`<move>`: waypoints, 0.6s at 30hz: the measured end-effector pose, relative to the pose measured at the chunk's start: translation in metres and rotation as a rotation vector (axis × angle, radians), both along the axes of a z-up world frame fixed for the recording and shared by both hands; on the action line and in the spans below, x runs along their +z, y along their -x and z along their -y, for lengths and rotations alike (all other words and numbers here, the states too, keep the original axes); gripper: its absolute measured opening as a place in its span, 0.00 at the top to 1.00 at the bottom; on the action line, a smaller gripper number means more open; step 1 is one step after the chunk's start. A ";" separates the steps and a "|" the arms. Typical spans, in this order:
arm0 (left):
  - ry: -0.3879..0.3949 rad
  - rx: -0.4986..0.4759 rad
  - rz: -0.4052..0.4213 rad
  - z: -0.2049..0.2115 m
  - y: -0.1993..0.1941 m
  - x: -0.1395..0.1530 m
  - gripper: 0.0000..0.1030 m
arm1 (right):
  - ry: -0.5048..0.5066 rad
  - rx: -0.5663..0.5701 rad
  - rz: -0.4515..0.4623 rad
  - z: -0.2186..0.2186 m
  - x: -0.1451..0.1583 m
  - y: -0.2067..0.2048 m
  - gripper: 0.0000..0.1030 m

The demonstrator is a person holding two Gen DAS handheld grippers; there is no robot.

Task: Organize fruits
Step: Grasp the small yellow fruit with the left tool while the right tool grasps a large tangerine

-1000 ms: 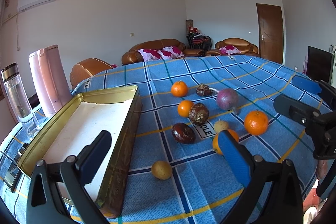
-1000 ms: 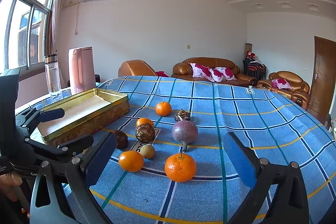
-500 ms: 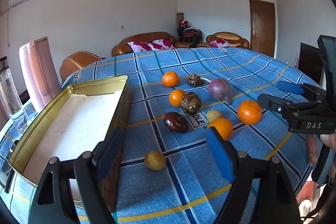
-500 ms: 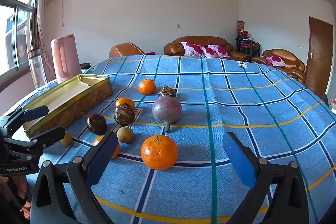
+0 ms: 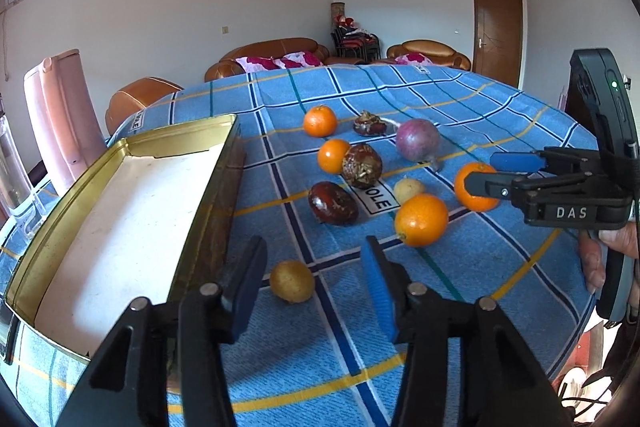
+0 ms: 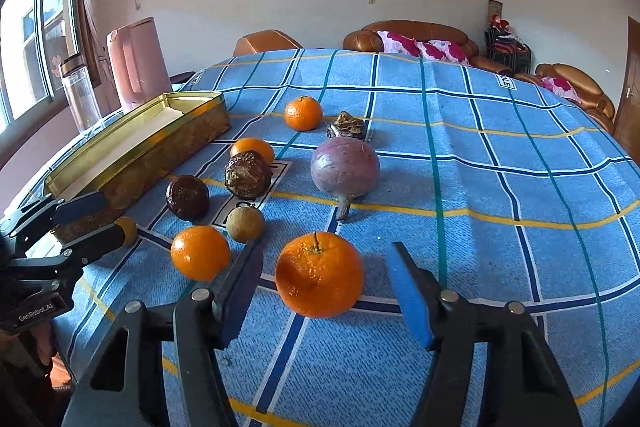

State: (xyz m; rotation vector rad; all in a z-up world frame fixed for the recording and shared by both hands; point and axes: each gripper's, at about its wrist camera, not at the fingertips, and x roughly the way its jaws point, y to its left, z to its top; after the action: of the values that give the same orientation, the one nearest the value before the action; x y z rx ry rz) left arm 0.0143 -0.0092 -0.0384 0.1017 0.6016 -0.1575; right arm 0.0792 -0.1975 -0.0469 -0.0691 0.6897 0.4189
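We see our right gripper (image 6: 326,291) closing around a large orange (image 6: 319,275), pads not yet touching. A purple fruit (image 6: 345,167) sits just beyond.

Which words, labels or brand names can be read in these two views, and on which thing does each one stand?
"DAS": on the body of the right claw, seen from the left wrist.
"GenRobot.AI": on the body of the left claw, seen from the right wrist.
"OLE": on white patches of the blue checked tablecloth; the first letters are hidden or cut off.
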 end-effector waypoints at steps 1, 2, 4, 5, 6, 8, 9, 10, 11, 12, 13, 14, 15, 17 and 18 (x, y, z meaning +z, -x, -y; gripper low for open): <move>-0.001 -0.012 -0.007 0.002 0.000 0.000 0.61 | 0.003 -0.001 -0.001 0.000 0.000 0.000 0.37; -0.018 -0.014 -0.013 0.005 -0.001 -0.002 0.61 | 0.009 0.000 -0.005 -0.002 -0.001 -0.001 0.39; -0.034 -0.006 -0.035 0.007 -0.004 -0.006 0.61 | 0.019 0.006 -0.017 -0.004 -0.002 -0.002 0.49; -0.032 0.001 -0.039 0.005 -0.006 -0.007 0.61 | 0.020 0.010 -0.025 -0.005 -0.003 -0.003 0.51; -0.040 0.010 -0.040 0.005 -0.007 -0.007 0.61 | 0.016 0.014 -0.033 -0.005 -0.003 -0.004 0.52; -0.037 0.019 -0.050 0.002 -0.009 -0.005 0.61 | 0.009 0.015 -0.043 -0.004 -0.003 -0.006 0.52; -0.030 0.018 -0.054 0.002 -0.010 -0.005 0.61 | 0.009 0.015 -0.048 -0.004 -0.004 -0.006 0.52; -0.027 0.009 -0.056 0.003 -0.011 -0.004 0.61 | 0.011 0.016 -0.052 -0.004 -0.004 -0.007 0.52; -0.030 0.000 -0.057 0.005 -0.011 -0.005 0.61 | 0.012 0.016 -0.054 -0.005 -0.004 -0.007 0.52; -0.036 -0.007 -0.056 0.008 -0.011 -0.005 0.61 | 0.012 0.016 -0.053 -0.004 -0.004 -0.007 0.52; -0.049 -0.011 -0.055 0.011 -0.012 -0.006 0.61 | 0.012 0.016 -0.053 -0.004 -0.004 -0.007 0.52; -0.064 -0.008 -0.057 0.012 -0.013 -0.007 0.61 | 0.013 0.017 -0.053 -0.004 -0.004 -0.007 0.52; -0.065 -0.001 -0.061 0.012 -0.015 -0.006 0.61 | 0.013 0.022 -0.053 -0.005 -0.004 -0.006 0.52; -0.055 0.009 -0.077 0.008 -0.018 -0.006 0.59 | 0.018 0.029 -0.059 -0.006 -0.004 -0.007 0.52; -0.060 0.018 -0.085 0.006 -0.020 -0.006 0.58 | 0.020 0.033 -0.064 -0.006 -0.005 -0.008 0.52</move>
State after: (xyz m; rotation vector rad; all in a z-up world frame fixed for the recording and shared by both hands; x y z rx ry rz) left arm 0.0341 -0.0156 -0.0440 0.1481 0.6917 -0.1264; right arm 0.0874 -0.1912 -0.0518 -0.0860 0.7569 0.4479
